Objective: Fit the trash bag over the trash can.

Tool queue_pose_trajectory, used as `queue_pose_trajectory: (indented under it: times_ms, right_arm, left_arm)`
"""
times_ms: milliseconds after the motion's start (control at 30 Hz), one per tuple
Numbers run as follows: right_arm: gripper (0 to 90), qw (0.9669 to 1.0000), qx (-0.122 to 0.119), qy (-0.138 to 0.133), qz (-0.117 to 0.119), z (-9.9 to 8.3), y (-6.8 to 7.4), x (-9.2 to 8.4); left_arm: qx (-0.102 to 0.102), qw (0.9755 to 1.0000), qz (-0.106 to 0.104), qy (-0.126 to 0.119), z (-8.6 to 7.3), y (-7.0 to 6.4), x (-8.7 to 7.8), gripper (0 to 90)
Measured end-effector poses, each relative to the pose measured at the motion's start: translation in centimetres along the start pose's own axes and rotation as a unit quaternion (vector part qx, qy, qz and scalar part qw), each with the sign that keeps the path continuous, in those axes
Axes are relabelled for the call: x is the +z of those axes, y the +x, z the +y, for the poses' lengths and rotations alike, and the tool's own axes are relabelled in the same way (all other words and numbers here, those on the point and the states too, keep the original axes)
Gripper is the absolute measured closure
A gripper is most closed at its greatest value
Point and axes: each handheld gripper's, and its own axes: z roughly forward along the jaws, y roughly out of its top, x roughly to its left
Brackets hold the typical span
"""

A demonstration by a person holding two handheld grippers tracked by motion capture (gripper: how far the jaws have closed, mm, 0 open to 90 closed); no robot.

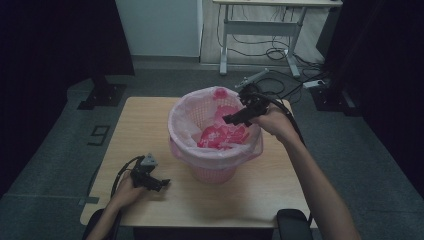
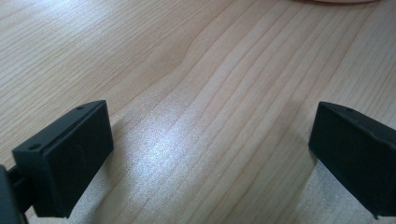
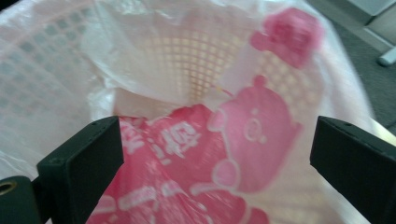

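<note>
The work in hand is lining a pink mesh basket (image 1: 215,167) with a thin plastic bag (image 1: 220,134), and the basket stands near the middle of the wooden table (image 1: 150,125), a little toward its far edge. The bag is already draped inside, its mouth folded out over the basket rim (image 1: 176,111) around most of the circle, while its printed pink body lies slack and crumpled in the hollow. The right gripper (image 1: 231,119) hangs over the opening at the basket's right side, jaws spread wide with nothing between them; in the right gripper view the film (image 3: 187,154) shows beyond the pads, loose and wrinkled. The left gripper (image 1: 161,184) rests low over the bare tabletop (image 2: 196,93) near the front left, well apart from the basket, its jaws also wide and empty. The bag looks very light, soft and slippery, so it will likely bunch and slide rather than hold a shape, and a hard tug could tear it. The best hold is probably a pinch on a fold at the rim, where the film doubles over the stiff mesh edge. Whether the film sits fully over the near rim is hard to tell in the dim high view. The basket itself seems light enough to shift if pulled.
</note>
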Motion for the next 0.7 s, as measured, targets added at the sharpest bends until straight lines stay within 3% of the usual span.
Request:
queue_pose_trajectory:
  times_ms: [700]
  right_arm:
    - [2.6, 0.9968, 0.051, -0.013, -0.06, -5.6, -4.0, -4.8]
  left_arm:
    - [-0.001, 1.0, 0.001, 0.0, 0.0, 0.0, 0.0, 0.0]
